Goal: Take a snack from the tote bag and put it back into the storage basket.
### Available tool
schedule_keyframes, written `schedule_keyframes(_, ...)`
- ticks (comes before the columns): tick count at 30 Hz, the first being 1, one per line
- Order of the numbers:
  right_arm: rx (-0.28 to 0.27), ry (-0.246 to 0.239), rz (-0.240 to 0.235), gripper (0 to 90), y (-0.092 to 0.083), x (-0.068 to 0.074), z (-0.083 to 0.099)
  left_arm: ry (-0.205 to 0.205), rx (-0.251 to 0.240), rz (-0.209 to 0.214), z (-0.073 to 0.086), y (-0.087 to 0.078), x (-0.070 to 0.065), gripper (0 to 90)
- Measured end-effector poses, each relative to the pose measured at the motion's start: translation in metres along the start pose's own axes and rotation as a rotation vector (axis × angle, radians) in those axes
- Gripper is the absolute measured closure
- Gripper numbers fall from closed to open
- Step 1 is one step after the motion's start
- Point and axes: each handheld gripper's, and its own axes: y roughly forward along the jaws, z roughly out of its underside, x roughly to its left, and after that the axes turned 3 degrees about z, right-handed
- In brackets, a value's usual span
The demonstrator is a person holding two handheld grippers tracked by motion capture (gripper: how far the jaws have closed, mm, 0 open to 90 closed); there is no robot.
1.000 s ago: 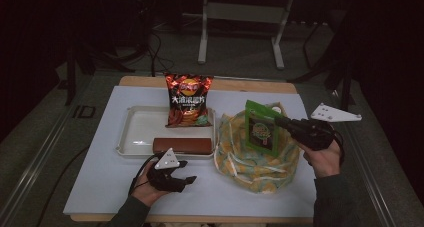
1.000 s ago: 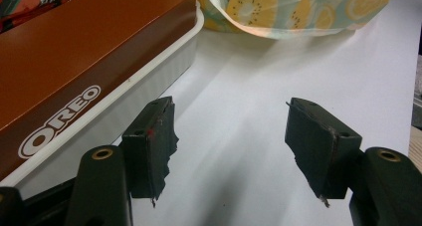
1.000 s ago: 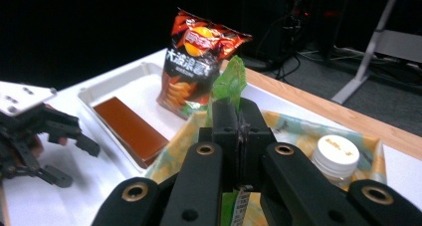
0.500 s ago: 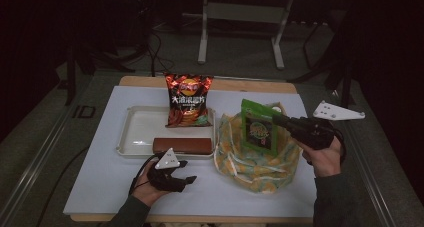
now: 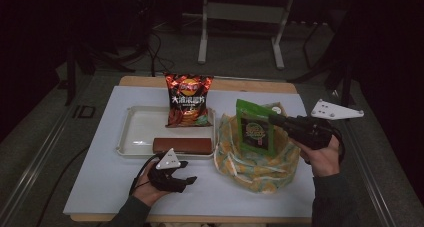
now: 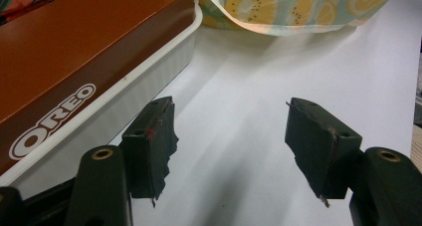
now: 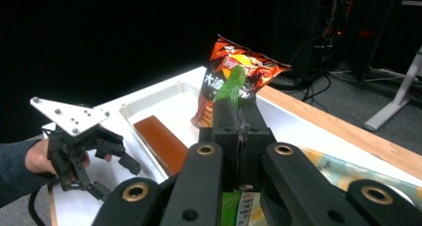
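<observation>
Gripping the green packet (image 5: 256,133) by its edge, the right tool (image 5: 278,121) held it upright over the cloth bag (image 5: 252,169). Next, I judged, it needed carrying to the tray (image 5: 137,132); the left tool (image 5: 186,171) rested open and empty on the table (image 5: 100,172).

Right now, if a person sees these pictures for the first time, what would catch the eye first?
Most striking is the green snack pouch, held upright in the shut right claw over the fruit-patterned cloth bag at the table's right. Next comes the red chip bag, standing at the back of the white tray, with a brown Oreo box lying along the tray's front edge. The left claw rests open on the white tabletop, just before that box.
</observation>
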Motion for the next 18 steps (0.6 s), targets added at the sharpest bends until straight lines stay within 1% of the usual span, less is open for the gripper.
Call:
schedule_keyframes(14,-0.014,-0.018,-0.055,89.3,0.004,0.012,-0.007,0.000,-0.006,-0.002,0.000,-0.001,0.000,35.8)
schedule_keyframes(18,-0.017,-0.013,-0.068,89.3,0.007,0.014,-0.008,-0.002,-0.007,-0.001,0.000,-0.001,0.001,35.8)
